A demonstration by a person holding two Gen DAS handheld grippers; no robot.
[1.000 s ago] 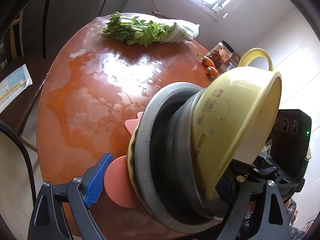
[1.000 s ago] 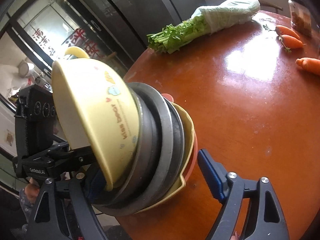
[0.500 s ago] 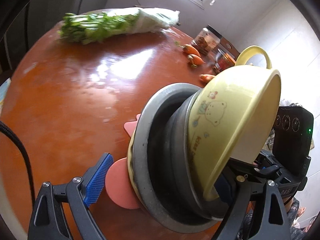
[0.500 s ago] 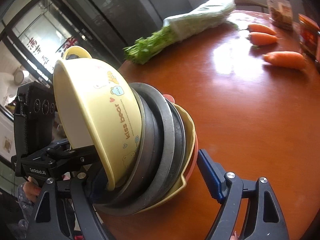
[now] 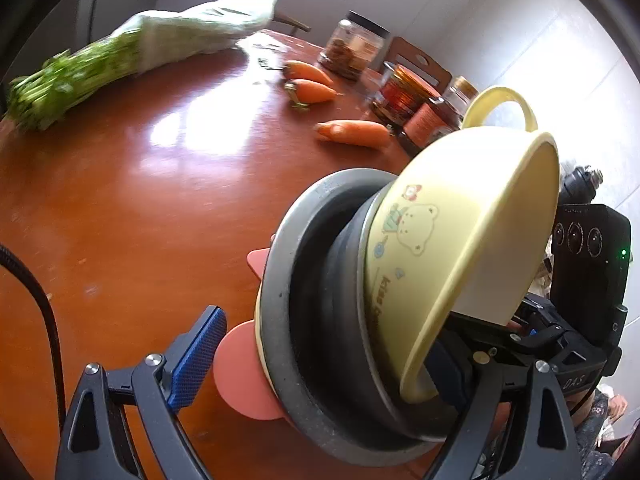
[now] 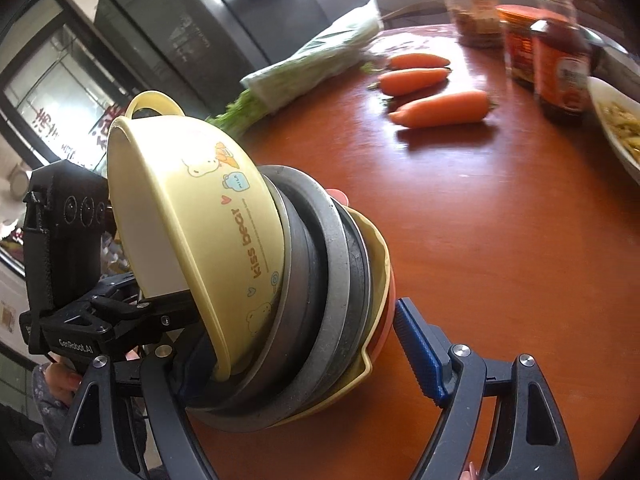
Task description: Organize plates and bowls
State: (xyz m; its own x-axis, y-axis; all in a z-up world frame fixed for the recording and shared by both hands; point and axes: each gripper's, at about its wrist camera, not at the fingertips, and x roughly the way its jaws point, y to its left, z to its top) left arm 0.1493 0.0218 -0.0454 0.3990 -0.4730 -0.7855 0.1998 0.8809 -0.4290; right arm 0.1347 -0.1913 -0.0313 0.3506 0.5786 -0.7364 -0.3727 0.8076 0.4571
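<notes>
A nested stack of dishes is held on edge between both grippers: a yellow bear bowl (image 5: 460,240) with a loop handle, grey bowls (image 5: 316,320), a pale yellow plate and a pink plate (image 5: 240,376). It shows in the right wrist view too, with the yellow bowl (image 6: 192,208) and grey bowls (image 6: 320,292). My left gripper (image 5: 320,364) spans the stack with its jaws on either side. My right gripper (image 6: 304,352) spans it from the opposite side. Both hold it above the brown round table (image 5: 120,208).
Bagged leafy greens (image 5: 132,56) lie at the table's far side. Three carrots (image 6: 440,108) lie mid-table. Jars (image 6: 556,68) stand behind them, and a white dish of food (image 6: 616,120) sits at the right edge. A chair back (image 5: 416,60) stands beyond.
Both grippers have swung with the stack toward the jars and carrots; the greens have slid left in view. The grip on the stack is unchanged.
</notes>
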